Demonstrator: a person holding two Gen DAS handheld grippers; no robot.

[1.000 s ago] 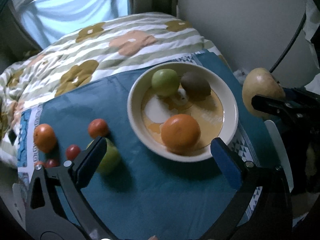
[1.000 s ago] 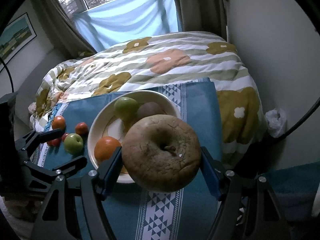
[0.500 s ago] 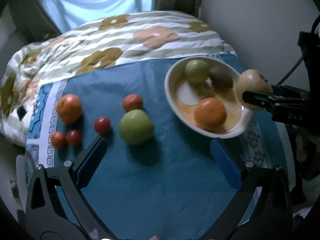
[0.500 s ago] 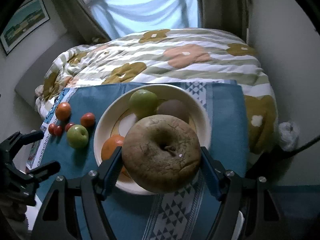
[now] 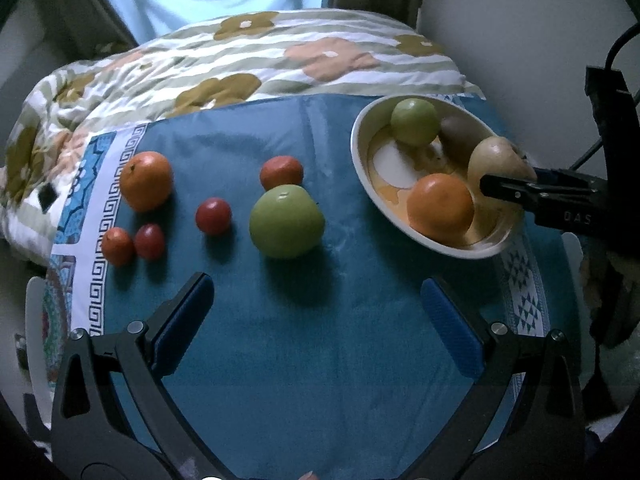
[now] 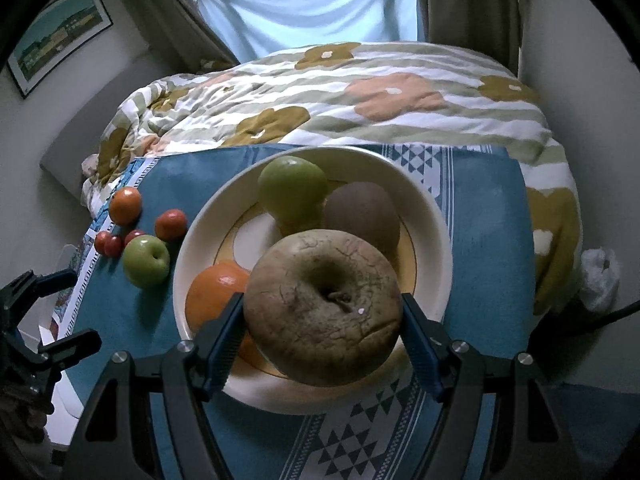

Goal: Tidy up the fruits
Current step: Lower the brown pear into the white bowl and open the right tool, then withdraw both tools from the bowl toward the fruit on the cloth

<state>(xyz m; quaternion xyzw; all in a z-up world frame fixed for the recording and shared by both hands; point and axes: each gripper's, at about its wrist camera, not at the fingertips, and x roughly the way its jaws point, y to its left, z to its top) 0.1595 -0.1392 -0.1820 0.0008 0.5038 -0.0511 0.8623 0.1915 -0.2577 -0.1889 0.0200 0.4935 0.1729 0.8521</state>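
My right gripper (image 6: 322, 340) is shut on a large brown pear (image 6: 322, 308) and holds it over the near side of the cream bowl (image 6: 436, 224). The bowl holds a green apple (image 6: 292, 188), a brown kiwi (image 6: 362, 212) and an orange (image 6: 216, 292). In the left wrist view the bowl (image 5: 362, 160) is at the right, with the pear (image 5: 494, 160) over it. My left gripper (image 5: 318, 320) is open and empty above the blue cloth, near a loose green apple (image 5: 286, 220). Several small tomatoes and oranges (image 5: 146, 180) lie to its left.
The blue cloth (image 5: 320, 360) covers a table beside a bed with a flowered quilt (image 5: 240, 60). A wall stands to the right and a window with a curtain behind. A white plastic bag (image 6: 600, 280) lies on the floor at the right.
My left gripper has drawn back and left from the bowl, so the loose fruits now lie ahead of it. My right gripper has carried the pear in over the bowl.
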